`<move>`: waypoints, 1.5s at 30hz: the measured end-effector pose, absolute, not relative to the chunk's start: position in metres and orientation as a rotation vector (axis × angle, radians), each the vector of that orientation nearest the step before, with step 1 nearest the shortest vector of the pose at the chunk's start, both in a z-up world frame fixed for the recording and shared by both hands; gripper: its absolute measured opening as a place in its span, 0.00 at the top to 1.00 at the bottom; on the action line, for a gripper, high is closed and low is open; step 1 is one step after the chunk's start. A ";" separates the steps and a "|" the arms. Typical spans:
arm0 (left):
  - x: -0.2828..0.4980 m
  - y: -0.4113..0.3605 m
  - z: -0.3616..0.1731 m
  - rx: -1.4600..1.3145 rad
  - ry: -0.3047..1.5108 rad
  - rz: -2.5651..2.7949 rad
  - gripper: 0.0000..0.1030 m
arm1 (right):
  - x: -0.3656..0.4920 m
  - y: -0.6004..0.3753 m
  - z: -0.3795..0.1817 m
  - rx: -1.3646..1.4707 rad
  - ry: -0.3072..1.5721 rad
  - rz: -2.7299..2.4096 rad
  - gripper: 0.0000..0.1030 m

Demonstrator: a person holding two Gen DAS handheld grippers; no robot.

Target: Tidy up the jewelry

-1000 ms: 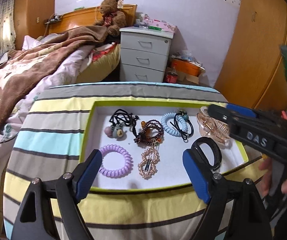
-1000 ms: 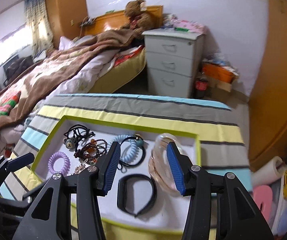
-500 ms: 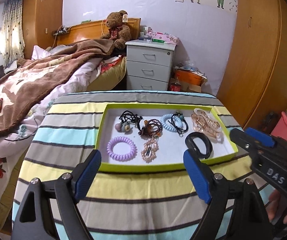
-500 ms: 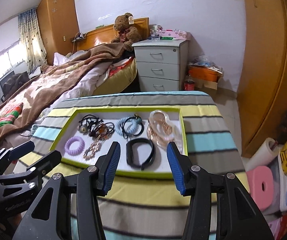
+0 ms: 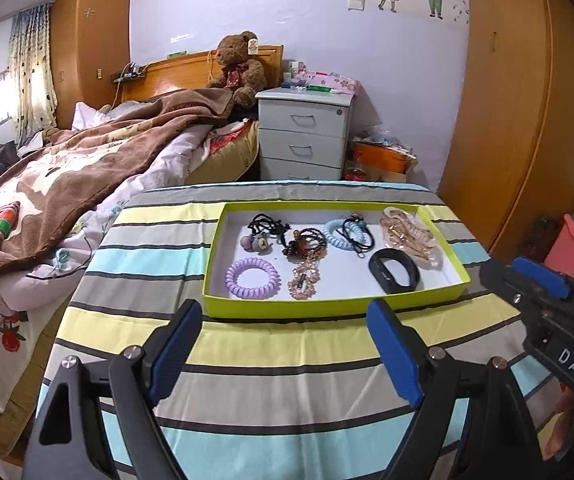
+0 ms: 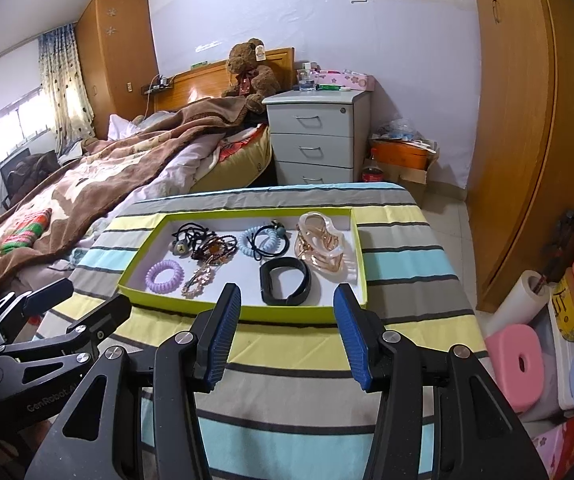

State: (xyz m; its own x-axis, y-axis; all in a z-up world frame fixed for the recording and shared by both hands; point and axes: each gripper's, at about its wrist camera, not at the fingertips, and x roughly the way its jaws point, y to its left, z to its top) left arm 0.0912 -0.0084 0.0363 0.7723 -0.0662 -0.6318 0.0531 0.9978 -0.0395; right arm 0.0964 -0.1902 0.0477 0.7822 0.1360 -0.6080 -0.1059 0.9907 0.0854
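Observation:
A shallow tray with a lime-green rim (image 5: pixel 327 309) and white floor lies on the striped tablecloth (image 5: pixel 287 364). In it are a purple spiral hair tie (image 5: pixel 252 278), a black band (image 5: pixel 394 270), a dark beaded bracelet (image 5: pixel 305 242), a rose-gold chain (image 5: pixel 304 281), a pale blue spiral tie (image 5: pixel 335 234), black ties with a bear charm (image 5: pixel 262 238) and a rose-gold hair claw (image 5: pixel 407 232). My left gripper (image 5: pixel 285 314) hangs open and empty in front of the tray's near rim. My right gripper (image 6: pixel 287 297) is open and empty too, before the black band (image 6: pixel 285 282).
A bed with a brown blanket (image 5: pixel 87 168) borders the table on the left. Behind stand a grey drawer unit (image 5: pixel 303 136) and a teddy bear (image 5: pixel 239 66). A wooden wardrobe (image 6: pixel 527 120) and pink stools and boxes (image 6: pixel 523 364) fill the right.
Both grippers have drawn back from over the tray to the near side of the table, so the tray now lies farther off. Both stayed open and empty.

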 end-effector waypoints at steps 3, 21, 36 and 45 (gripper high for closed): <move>0.089 -0.009 0.038 -0.019 0.677 -0.058 0.17 | 0.092 -0.189 0.047 0.048 0.657 0.127 0.52; 0.087 -0.004 0.038 -0.035 0.690 -0.029 0.16 | 0.084 -0.188 0.047 0.054 0.660 0.124 0.52; 0.088 0.000 0.035 -0.087 0.702 -0.043 0.13 | 0.083 -0.191 0.047 0.064 0.661 0.110 0.52; 0.087 -0.001 0.036 -0.074 0.699 -0.030 0.13 | 0.084 -0.191 0.047 0.064 0.663 0.110 0.52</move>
State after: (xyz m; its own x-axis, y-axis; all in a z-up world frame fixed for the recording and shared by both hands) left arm 0.0869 -0.0014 0.0355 0.7651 -0.0525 -0.6418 0.0028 0.9969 -0.0782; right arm 0.0845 -0.1906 0.0469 0.7825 0.1223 -0.6105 -0.0816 0.9922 0.0943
